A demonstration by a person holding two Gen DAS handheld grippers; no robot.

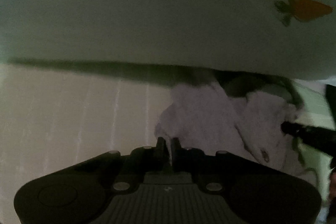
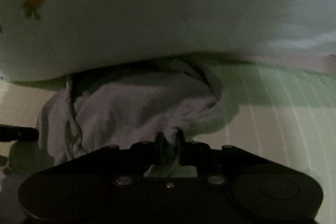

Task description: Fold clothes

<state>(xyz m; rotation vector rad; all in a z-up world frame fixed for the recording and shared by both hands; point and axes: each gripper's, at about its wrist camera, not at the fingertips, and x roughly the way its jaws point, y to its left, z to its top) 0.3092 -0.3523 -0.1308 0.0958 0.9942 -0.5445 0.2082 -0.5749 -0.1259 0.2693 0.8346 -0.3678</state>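
Pinched in both grippers, left (image 1: 168, 143) and right (image 2: 169, 136), a pale garment (image 2: 130, 106) was held bunched over the surface (image 1: 63, 114); soft, light, limp, best taken by its edges

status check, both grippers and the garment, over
Left gripper shut on pale garment. Right gripper shut on same garment, other edge. Cloth bunched between them, hanging under carrot-print fabric. Nothing blocking.

Pale lilac garment (image 2: 130, 106); white sheet (image 1: 147, 24) with orange carrot print (image 1: 308, 9).
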